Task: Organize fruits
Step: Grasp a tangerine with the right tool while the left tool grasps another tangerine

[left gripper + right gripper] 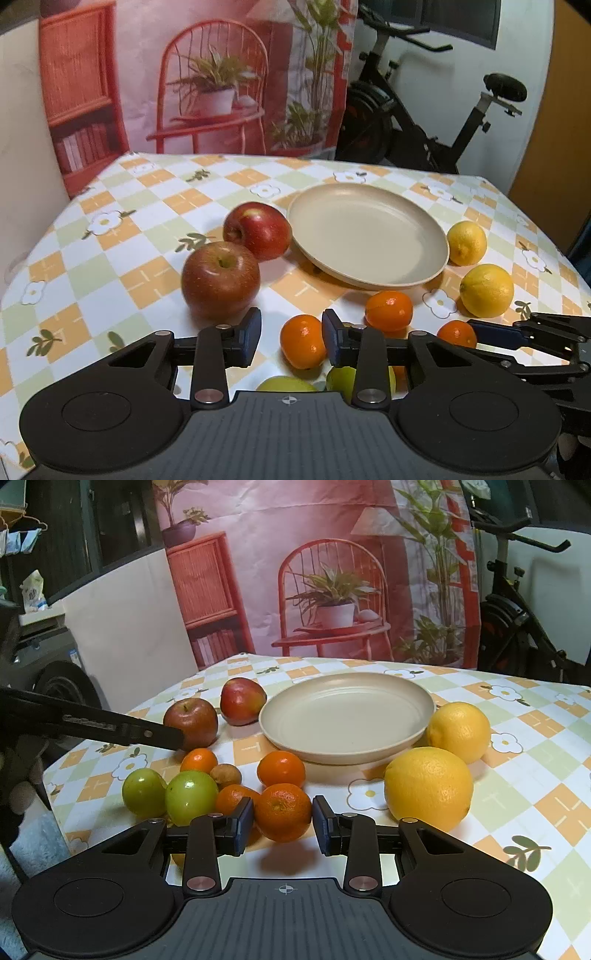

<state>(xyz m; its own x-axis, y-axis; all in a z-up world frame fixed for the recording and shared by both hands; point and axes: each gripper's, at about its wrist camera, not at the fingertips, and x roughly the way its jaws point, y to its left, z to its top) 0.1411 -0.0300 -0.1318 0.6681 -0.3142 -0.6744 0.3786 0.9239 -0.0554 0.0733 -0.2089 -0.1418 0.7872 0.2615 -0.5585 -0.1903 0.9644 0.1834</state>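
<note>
In the left wrist view my left gripper (291, 338) is open low over the table. A mandarin (303, 347) lies between its jaws: the right pad is against it, and a gap shows at the left pad. Two red apples (220, 280) (258, 229) sit just beyond, left of the empty beige plate (369, 236). In the right wrist view my right gripper (282, 823) is shut on another mandarin (282, 812), both pads on its sides. That gripper (480, 334) and its mandarin (458, 334) show at the lower right of the left wrist view.
Two lemons (428, 786) (460, 731) lie right of the plate (347, 716). Two green fruits (144, 792) (190, 797), a small brown fruit (226, 774) and more mandarins (280, 768) cluster in front. Behind the table's far edge stand a printed backdrop (221, 74) and an exercise bike (424, 122).
</note>
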